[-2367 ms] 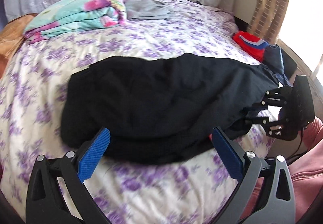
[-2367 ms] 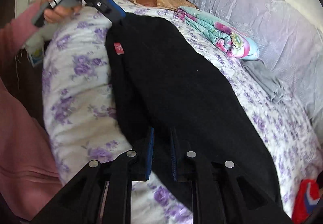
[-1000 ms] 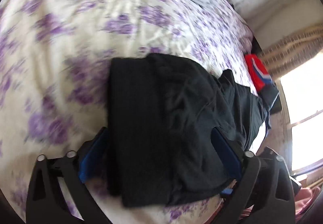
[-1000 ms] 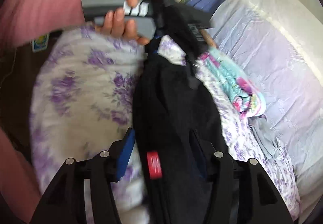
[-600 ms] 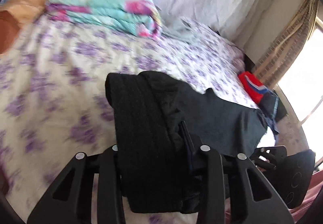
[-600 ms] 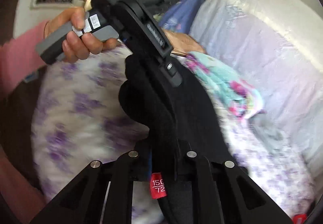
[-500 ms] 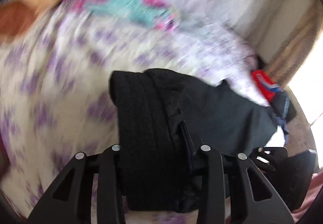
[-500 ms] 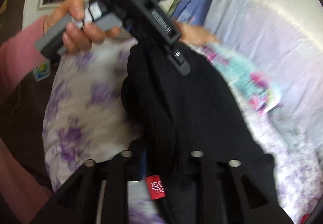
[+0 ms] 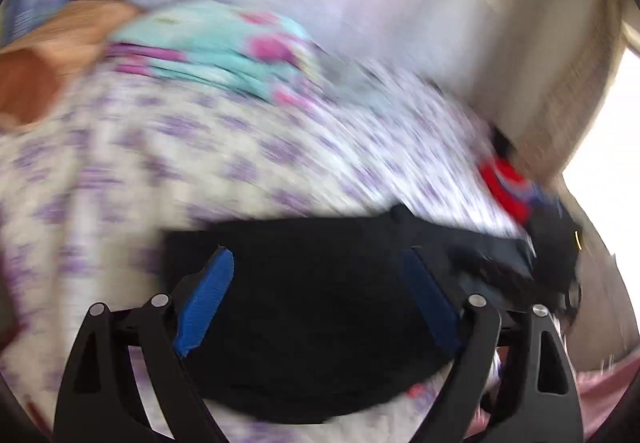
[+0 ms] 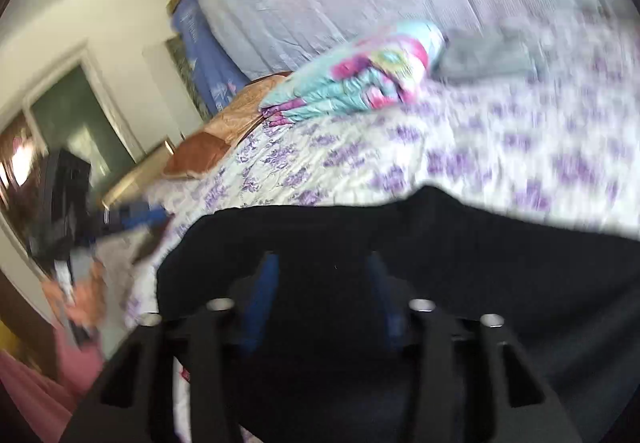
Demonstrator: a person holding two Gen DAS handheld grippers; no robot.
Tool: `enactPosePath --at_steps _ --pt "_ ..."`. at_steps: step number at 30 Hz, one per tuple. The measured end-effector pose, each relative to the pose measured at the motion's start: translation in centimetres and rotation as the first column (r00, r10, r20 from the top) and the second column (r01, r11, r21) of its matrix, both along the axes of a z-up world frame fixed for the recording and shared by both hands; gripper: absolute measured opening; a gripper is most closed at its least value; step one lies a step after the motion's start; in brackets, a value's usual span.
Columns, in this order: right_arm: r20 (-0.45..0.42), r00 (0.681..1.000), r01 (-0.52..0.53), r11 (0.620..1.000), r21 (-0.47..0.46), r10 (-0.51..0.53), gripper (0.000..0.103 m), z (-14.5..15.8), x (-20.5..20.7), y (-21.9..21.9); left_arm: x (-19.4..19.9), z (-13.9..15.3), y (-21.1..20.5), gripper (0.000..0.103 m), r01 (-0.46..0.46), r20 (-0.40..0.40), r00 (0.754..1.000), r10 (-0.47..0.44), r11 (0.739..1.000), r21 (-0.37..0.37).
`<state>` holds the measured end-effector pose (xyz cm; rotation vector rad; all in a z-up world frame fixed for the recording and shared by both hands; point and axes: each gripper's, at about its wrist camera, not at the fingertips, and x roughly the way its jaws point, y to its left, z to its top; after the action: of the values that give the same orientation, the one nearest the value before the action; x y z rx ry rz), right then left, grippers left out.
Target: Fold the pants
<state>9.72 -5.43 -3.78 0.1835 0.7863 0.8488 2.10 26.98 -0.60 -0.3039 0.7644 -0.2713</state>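
Left gripper has just sprung open, releasing the pants; right gripper, at three o'clock, looks loosened, pads apart, so this fold seems laid

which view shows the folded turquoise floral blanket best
The right wrist view. There the folded turquoise floral blanket is fairly sharp, its stacked layers and pink flowers readable, lying on the purple-flowered bedspread beside a grey garment. The left wrist view shows it too, but smeared by motion blur.
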Motion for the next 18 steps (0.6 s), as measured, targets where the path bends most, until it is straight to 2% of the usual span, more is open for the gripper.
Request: enactPosePath --at_steps 1,2,4,5,7,9,11,12,14,15,18 --pt "-0.006 1.000 -0.029 0.999 -0.020 0.029 0.040 -0.7 -0.5 0.5 0.7 -1.3 -2.2 0.085 0.057 -0.037 0.998 -0.055 0.997 0.053" --pt "-0.015 0.998 -0.054 0.997 -0.057 0.053 0.039 -1.5 -1.0 1.2 1.0 -2.7 -3.2 0.085 0.073 -0.077 0.995 -0.065 0.992 0.102" --pt "-0.059 0.996 -0.076 0.983 -0.168 0.066 0.039 -4.2 -1.8 1.7 2.0 -6.2 -4.6 0.085 0.085 -0.182 0.982 -0.046 0.974 0.210" --pt "-0.066 0.996 -0.074 0.981 -0.179 0.063 0.039 -5.0 -2.3 1.2 2.1 -7.8 -5.1 0.087 0.086 -0.198 0.980 -0.032 0.959 0.271" --pt "-0.079 0.996 -0.061 0.991 -0.122 0.052 0.038 -5.1 -3.0 -1.2 1.0 -7.7 -5.3 0.087 0.081 -0.140 0.989 -0.041 0.952 0.297" --pt "-0.091 0.996 -0.015 0.994 -0.104 0.006 0.039 -4.2 -3.1 -3.2 0.6 -6.8 -5.1 0.086 0.076 -0.151 0.988 -0.032 0.953 0.293" --pt "-0.014 0.998 0.060 0.995 -0.081 -0.061 0.051 -2.5 -3.2 -4.5 0.9 -5.6 -5.1 0.086 0.042 -0.151 0.988 -0.001 0.963 0.267" --pt "0.011 0.998 0.070 0.995 -0.065 -0.070 0.056 -2.1 -3.1 -4.6 1.1 -4.7 -5.8 0.086 0.043 -0.122 0.993 -0.011 0.965 0.259" --pt "0.025 0.997 0.072 0.996 -0.045 -0.071 0.061 -2.1 -2.7 -4.2 1.6 -4.2 -8.1 0.096 0.082 -0.067 0.996 -0.066 0.962 0.259" --pt "0.013 0.998 0.063 0.997 -0.053 -0.062 0.061 -2.5 -2.3 -3.7 2.0 -4.6 -8.8 0.096 0.089 -0.082 0.994 -0.069 0.959 0.270" --pt "-0.046 0.997 0.057 0.986 -0.156 -0.065 0.060 -4.5 -0.7 -4.1 4.1 -7.7 -10.6 0.096 0.113 -0.215 0.976 -0.041 0.936 0.335"
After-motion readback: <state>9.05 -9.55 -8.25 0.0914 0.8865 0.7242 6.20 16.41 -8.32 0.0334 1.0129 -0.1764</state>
